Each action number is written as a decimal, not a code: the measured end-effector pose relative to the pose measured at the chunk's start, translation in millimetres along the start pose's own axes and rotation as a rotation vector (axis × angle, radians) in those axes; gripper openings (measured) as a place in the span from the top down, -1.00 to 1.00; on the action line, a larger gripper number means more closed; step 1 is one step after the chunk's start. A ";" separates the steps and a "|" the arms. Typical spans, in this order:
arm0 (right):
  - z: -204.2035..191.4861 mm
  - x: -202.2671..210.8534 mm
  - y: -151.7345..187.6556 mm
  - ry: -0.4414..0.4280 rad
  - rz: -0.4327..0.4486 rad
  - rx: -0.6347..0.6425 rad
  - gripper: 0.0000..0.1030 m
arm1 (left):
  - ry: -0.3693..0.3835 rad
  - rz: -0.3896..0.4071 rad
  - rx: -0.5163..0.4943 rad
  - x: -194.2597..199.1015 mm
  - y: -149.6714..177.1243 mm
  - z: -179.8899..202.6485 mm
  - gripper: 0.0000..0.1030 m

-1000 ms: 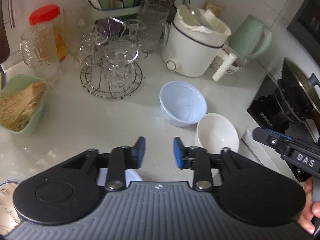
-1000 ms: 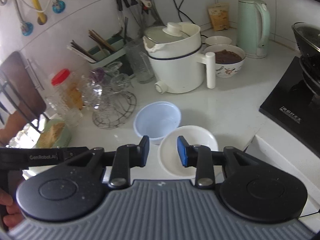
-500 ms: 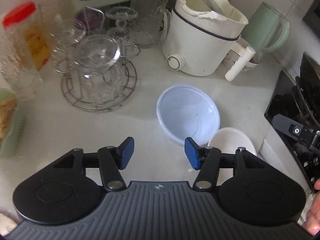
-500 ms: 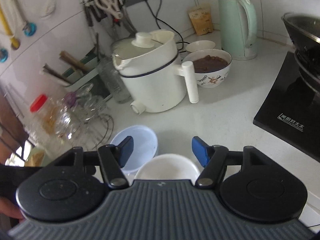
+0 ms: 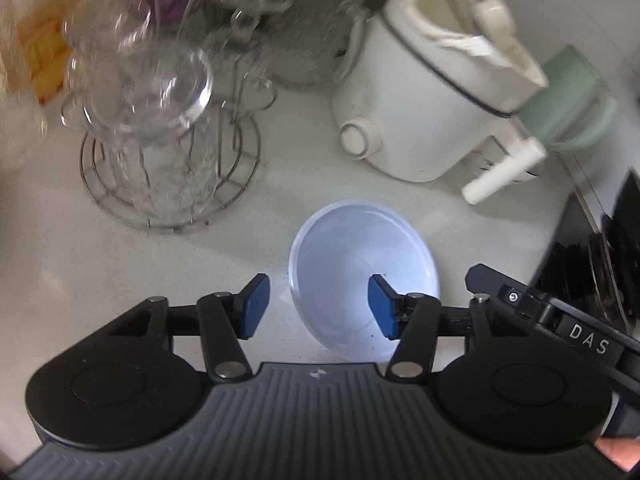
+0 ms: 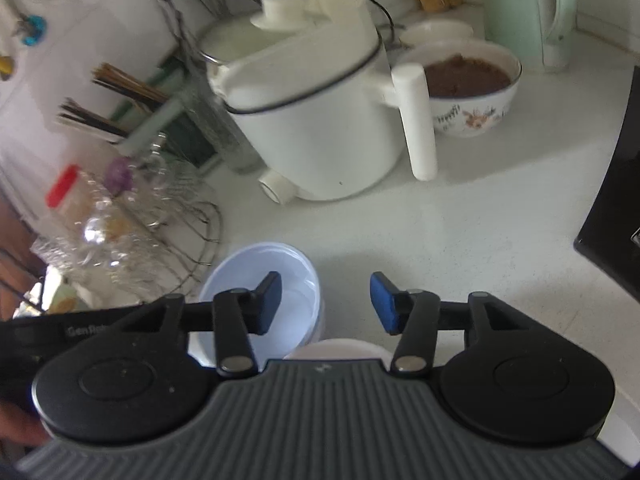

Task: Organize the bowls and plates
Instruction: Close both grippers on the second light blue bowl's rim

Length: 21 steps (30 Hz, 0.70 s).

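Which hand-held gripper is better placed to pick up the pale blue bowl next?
Left, likely. The left hand-held gripper straddles the near rim of the pale blue bowl, jaws closing but not yet touching it. The right hand-held gripper sits beside that bowl, above the white bowl, jaws also closing on nothing.

"DAS" on right claw [image 5: 588, 344]

Left gripper [image 5: 316, 306]: jaws closing, astride near rim of pale blue bowl [image 5: 362, 276], pads clear. White electric pot [image 5: 424, 92] behind.
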State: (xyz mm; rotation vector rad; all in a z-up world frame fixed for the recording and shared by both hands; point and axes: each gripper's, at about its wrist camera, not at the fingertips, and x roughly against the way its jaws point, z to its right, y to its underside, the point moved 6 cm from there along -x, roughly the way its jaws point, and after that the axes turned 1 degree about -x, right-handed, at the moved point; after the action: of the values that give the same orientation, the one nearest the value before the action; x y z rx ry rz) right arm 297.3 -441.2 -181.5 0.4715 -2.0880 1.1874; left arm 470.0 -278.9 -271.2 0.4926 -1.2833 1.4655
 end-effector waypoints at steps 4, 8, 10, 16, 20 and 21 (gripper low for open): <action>-4.1 -22.4 1.8 0.013 -0.041 -0.005 0.23 | 0.026 0.000 -0.001 -9.3 -0.7 -1.4 0.07; -5.4 -43.0 5.5 0.002 -0.135 -0.012 0.52 | 0.034 0.000 -0.031 -14.9 0.0 -5.1 0.36; -7.1 -47.8 6.9 0.007 -0.146 0.012 0.56 | 0.038 0.004 -0.023 -15.7 -0.6 -7.8 0.44; -11.7 -52.7 8.8 -0.018 -0.151 0.003 0.58 | 0.037 0.019 -0.031 -12.8 -3.3 -8.5 0.47; -15.9 -49.5 6.0 -0.010 -0.158 -0.003 0.58 | 0.026 0.037 -0.019 -4.2 -5.7 -5.8 0.47; -17.7 -47.5 4.2 -0.009 -0.155 -0.001 0.58 | 0.021 0.041 -0.023 -1.3 -6.3 -4.3 0.47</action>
State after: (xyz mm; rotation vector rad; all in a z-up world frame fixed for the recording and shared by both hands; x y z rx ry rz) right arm 335.0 -424.8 -211.6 0.6272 -2.0204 1.0954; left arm 477.5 -276.7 -271.0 0.4367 -1.2994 1.4846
